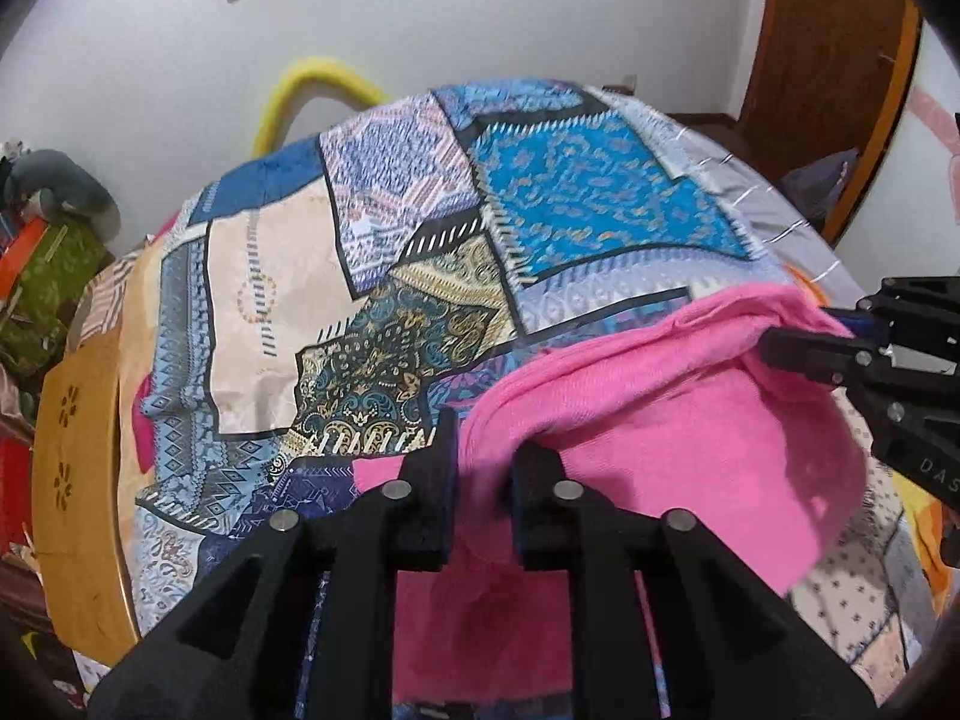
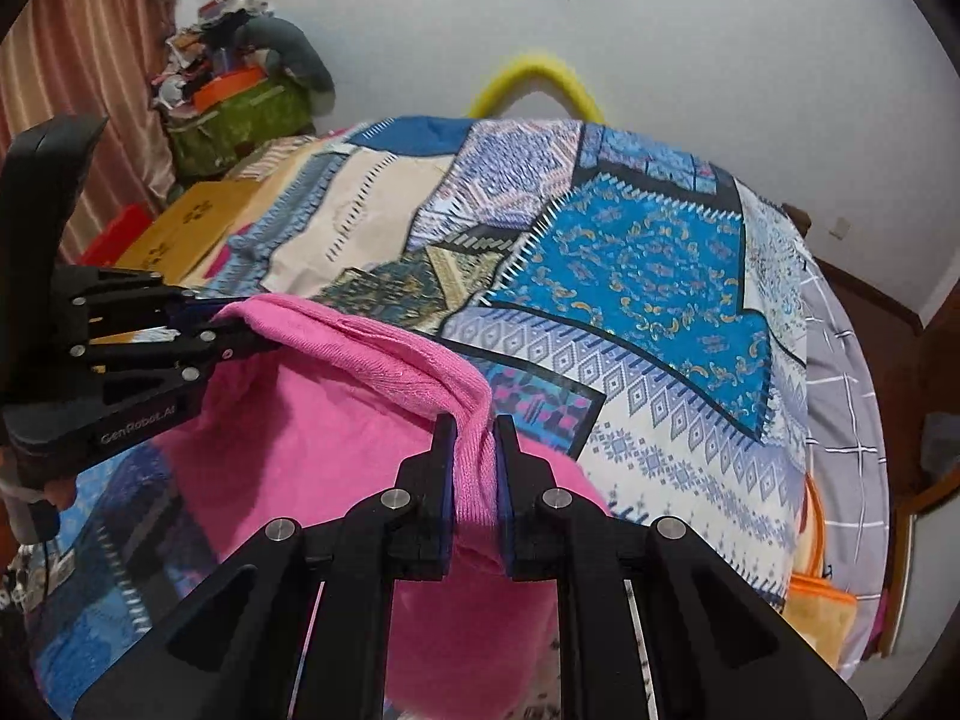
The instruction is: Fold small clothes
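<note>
Both grippers, left gripper (image 1: 483, 468) and right gripper (image 2: 474, 456), are pinching the pink garment's (image 1: 660, 420) upper hem, stretching toward 3 o'clock from the left.

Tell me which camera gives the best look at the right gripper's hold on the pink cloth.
The right wrist view. There the right gripper is centred and both fingers clamp a bunched edge of the pink cloth. The left wrist view shows that gripper only at the frame's right edge, side-on, with its tip at the cloth's far corner.

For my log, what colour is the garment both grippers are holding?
Solid pink garment, pinched by left gripper and right gripper; clearest in the right wrist view.
</note>
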The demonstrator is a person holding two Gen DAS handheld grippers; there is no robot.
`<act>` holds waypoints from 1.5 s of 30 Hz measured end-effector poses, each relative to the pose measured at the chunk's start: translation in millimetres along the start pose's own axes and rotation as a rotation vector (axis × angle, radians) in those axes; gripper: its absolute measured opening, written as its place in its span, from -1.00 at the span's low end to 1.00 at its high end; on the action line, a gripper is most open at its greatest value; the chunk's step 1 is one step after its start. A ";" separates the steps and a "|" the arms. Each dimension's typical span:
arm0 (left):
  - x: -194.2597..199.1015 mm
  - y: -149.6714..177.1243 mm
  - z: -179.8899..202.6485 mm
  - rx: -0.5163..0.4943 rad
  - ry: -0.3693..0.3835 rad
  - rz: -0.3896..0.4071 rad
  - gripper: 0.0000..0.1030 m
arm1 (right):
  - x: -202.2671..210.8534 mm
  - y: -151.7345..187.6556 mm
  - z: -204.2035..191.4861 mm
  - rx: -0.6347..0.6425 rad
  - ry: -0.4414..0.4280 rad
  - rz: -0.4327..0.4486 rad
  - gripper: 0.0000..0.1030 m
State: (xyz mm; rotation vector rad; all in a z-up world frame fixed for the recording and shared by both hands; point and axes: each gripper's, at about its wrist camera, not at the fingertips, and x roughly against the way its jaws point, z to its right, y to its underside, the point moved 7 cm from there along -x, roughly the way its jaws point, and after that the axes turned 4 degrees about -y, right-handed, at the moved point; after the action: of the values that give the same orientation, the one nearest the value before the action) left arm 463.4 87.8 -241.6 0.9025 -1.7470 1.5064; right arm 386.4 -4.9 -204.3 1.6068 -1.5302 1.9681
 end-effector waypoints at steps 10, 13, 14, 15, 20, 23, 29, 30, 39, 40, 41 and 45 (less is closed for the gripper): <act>6.3 14.6 -53.8 0.202 -0.050 -0.037 0.26 | 33.2 3.6 22.5 -0.100 0.011 0.053 -0.07; 14.1 26.6 -62.0 0.214 -0.056 -0.049 0.44 | 39.5 14.2 24.5 -0.132 -0.013 0.040 0.09; 15.6 33.9 -64.8 0.224 -0.050 -0.065 0.44 | 41.4 19.2 25.5 -0.145 -0.017 0.033 0.18; 15.6 37.9 -65.6 0.229 -0.045 -0.076 0.44 | 40.8 22.6 26.4 -0.155 -0.017 0.029 0.22; 9.8 70.1 -69.1 0.307 0.021 -0.136 0.45 | 36.7 51.7 31.0 -0.227 -0.051 -0.008 0.31; -1.3 88.2 -67.4 0.377 0.072 -0.170 0.45 | 28.4 69.1 34.1 -0.273 -0.067 -0.033 0.31; -24.8 100.8 -59.0 0.484 0.172 -0.216 0.46 | 6.4 91.4 38.6 -0.363 -0.125 -0.062 0.31; -25.5 98.3 -57.8 0.484 0.171 -0.202 0.46 | 3.2 92.0 39.1 -0.376 -0.137 -0.061 0.31; -34.7 78.5 -35.6 0.418 0.198 -0.154 0.45 | -17.0 82.8 36.4 -0.416 -0.213 -0.010 0.27; -35.2 76.7 -33.0 0.413 0.193 -0.145 0.43 | -17.3 81.3 35.3 -0.413 -0.216 -0.005 0.16; -35.8 75.2 -31.7 0.412 0.193 -0.139 0.34 | -17.2 79.5 33.9 -0.408 -0.222 0.001 0.03; -34.4 69.5 -28.0 0.423 0.206 -0.126 -0.22 | -16.9 73.1 24.8 -0.373 -0.232 0.009 -0.39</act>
State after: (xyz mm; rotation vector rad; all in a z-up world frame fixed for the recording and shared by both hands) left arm 425.5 125.5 -304.3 0.9989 -1.2234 1.8464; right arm 359.6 -50.1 -263.4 1.7044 -1.8560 1.4235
